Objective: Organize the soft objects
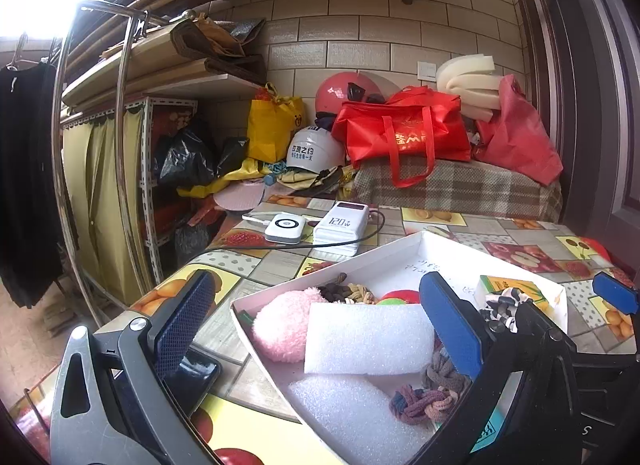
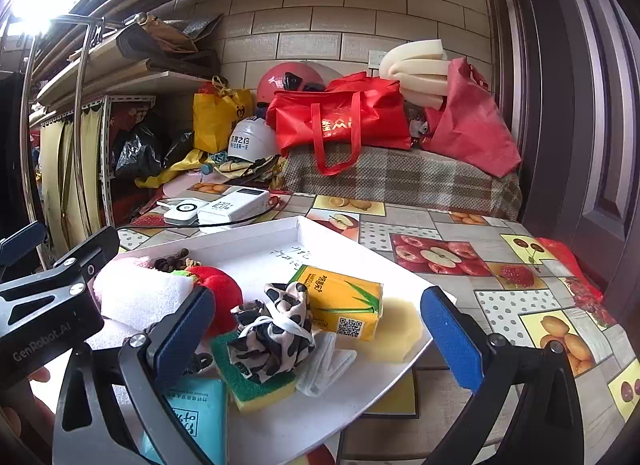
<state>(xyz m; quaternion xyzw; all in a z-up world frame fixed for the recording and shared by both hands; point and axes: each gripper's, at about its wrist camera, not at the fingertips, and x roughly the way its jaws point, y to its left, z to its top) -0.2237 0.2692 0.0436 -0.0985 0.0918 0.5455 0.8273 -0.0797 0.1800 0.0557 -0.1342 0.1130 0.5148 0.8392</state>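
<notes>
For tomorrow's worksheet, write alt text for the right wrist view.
A white tray on a fruit-print table holds a yellow tissue pack, a leopard-print scrunchie and a green-yellow sponge. The right tool hangs open over them.

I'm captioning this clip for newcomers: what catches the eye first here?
A white tray on the fruit-print table, piled with soft things: a leopard scrunchie against a yellow tissue pack, a pink pompom beside a white foam block. Behind, a red bag sits on a plaid cover.
</notes>
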